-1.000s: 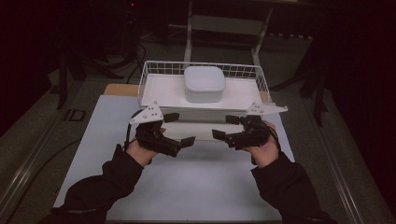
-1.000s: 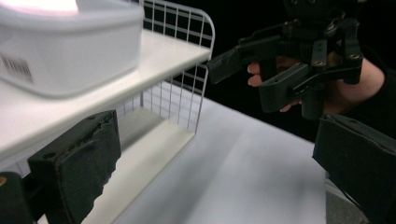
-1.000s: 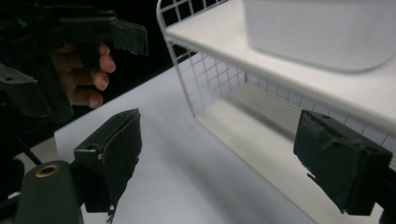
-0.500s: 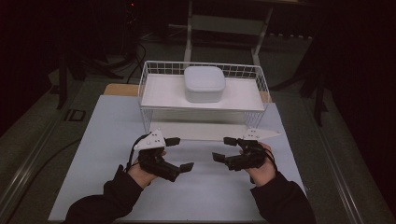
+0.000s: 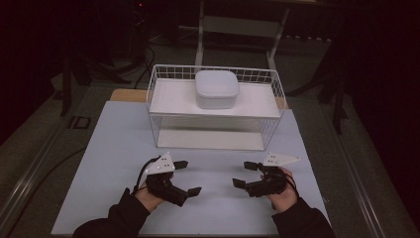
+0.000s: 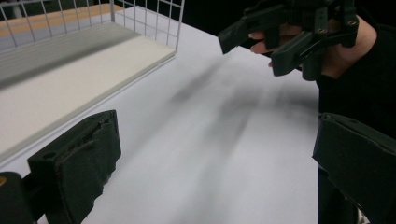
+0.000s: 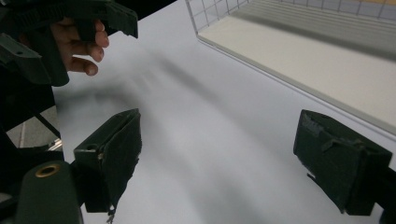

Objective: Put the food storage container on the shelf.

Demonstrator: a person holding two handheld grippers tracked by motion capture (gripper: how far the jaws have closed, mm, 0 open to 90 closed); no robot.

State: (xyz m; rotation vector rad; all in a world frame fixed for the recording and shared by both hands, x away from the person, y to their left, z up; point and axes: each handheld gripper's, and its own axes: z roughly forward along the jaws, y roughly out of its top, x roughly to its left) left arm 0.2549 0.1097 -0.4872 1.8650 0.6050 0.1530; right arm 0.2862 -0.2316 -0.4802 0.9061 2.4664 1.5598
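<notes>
Pale blue mat (image 5: 114, 148) sits right under the left gripper (image 5: 189, 177) and right gripper (image 5: 242, 174). Grey metal frame (image 5: 242, 26) is way out beyond them.

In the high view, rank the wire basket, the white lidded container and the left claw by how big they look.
1. Wire basket, clearly largest.
2. White lidded container.
3. Left claw, open; it sits nearer the camera, so its rank against the container is unsure.

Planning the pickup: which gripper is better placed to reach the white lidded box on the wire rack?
Neither clearly. The left gripper and right gripper, both open, sit about equally far from the white rounded lidded box, centred on the white wire rack.
</notes>
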